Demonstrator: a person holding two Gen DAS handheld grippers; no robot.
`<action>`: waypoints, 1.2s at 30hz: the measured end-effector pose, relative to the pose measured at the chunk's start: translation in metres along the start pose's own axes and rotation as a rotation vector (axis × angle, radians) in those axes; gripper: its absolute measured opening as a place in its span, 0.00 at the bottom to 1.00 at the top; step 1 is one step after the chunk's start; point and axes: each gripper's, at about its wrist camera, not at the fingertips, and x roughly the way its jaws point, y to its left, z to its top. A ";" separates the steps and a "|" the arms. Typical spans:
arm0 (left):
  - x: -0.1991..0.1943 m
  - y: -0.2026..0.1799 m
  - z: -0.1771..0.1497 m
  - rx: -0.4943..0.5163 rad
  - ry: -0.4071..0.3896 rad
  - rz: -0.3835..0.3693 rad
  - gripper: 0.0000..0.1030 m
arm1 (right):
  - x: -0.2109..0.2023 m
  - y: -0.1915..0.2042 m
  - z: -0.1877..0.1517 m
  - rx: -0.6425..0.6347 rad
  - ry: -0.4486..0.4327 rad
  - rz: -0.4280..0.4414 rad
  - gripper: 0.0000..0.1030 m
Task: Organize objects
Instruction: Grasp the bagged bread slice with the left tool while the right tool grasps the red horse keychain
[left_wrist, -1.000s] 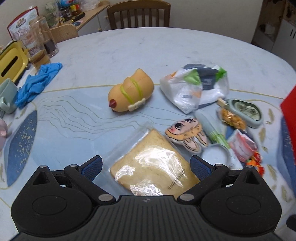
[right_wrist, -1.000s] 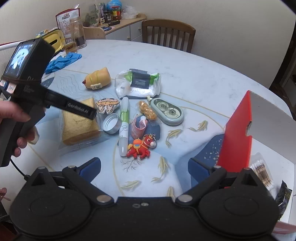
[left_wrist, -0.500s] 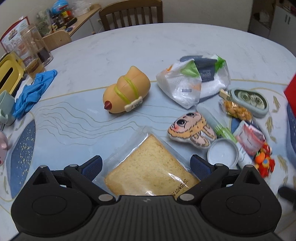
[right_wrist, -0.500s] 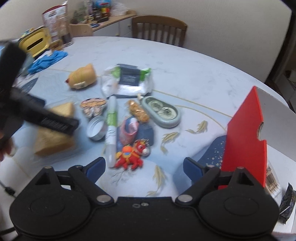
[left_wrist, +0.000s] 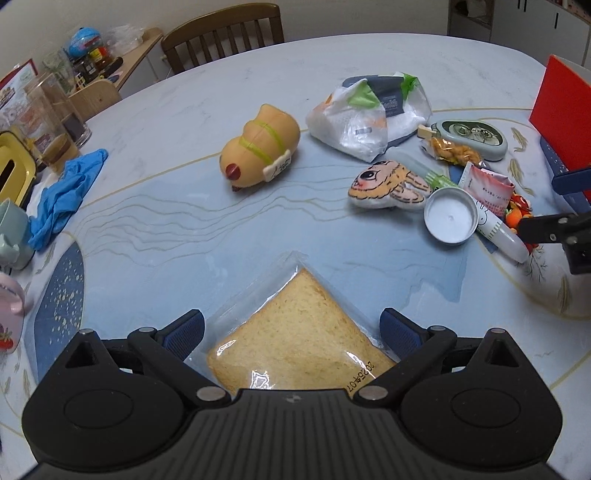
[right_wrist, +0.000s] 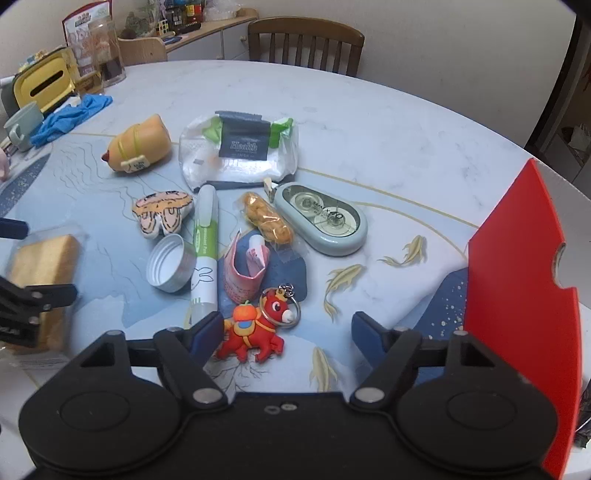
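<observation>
From the left wrist, a round pale marble-look table (left_wrist: 229, 85) with a blue wave-and-fish mat (left_wrist: 207, 229) fills the view; 1 wooden chair (left_wrist: 221, 35) stands at 12 o'clock and a cluttered sideboard (left_wrist: 122, 59) at 10. The left gripper (left_wrist: 291, 330) has its jaws apart, 1 bagged bread slice (left_wrist: 295, 343) lying between them with the pads clear of it. Up the table lie 1 tan squishy toy (left_wrist: 258, 147) at 12, 1 crumpled wet-wipe pack (left_wrist: 369, 114) at 1, and 1 flat bunny-face charm (left_wrist: 388, 184), 1 metal lid (left_wrist: 450, 216) and 1 white-green pen (left_wrist: 495, 225) at 2; 1 blue glove (left_wrist: 62, 192) lies at 9. From the right wrist, the same table ends at a plain wall, with 1 red board (right_wrist: 524, 295) upright at 3 o'clock. The right gripper (right_wrist: 288, 332) is closing, jaws not yet together, 1 red horse keychain (right_wrist: 258, 325) between them and just beside the left pad; whether it touches is unclear. Beyond it sit 1 pink sachet (right_wrist: 245, 269), 1 wrapped golden snack (right_wrist: 266, 218) and 1 oval tape dispenser (right_wrist: 325, 218).
</observation>
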 end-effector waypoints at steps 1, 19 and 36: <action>-0.001 0.001 -0.002 -0.010 0.002 0.004 0.99 | 0.002 0.001 0.000 -0.002 0.004 -0.003 0.70; -0.023 0.032 -0.022 -0.452 0.127 0.038 0.99 | 0.003 0.003 -0.005 -0.005 -0.006 0.015 0.66; -0.034 0.055 -0.031 -0.751 0.301 -0.018 0.99 | 0.004 -0.007 -0.010 0.038 -0.024 0.070 0.66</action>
